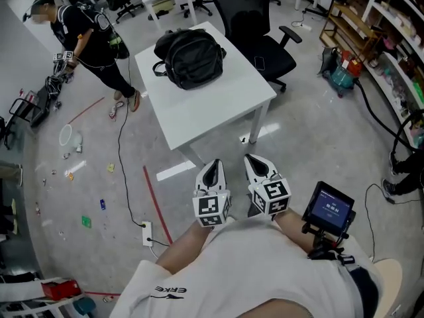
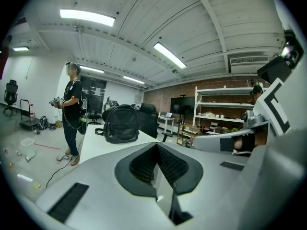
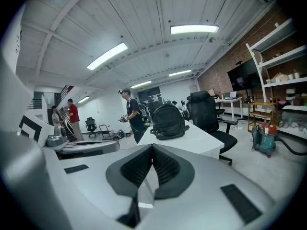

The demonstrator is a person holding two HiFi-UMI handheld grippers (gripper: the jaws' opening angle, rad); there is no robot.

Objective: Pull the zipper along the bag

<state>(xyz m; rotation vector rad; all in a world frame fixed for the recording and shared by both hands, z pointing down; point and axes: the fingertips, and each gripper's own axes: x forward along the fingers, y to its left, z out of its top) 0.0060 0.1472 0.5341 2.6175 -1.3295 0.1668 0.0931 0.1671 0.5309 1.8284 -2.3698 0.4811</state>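
Left tool [image 1: 212, 169] and right tool [image 1: 256, 163] side by side near the body, jaws pressed together on nothing. Well beyond, far and slightly left on the white desk [image 1: 218, 108]: black backpack [image 1: 191, 57], probably nearer the left tool.

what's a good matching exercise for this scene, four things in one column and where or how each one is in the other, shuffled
Things:
1. black backpack
2. office chair
3. power strip
4. left gripper

Places or states:
a. lying on the floor by the red tape line
b. jaws together, held close to the person's body
c. on top of the white table
d. standing beside the table

Pairs: 1-c, 2-d, 3-a, 4-b
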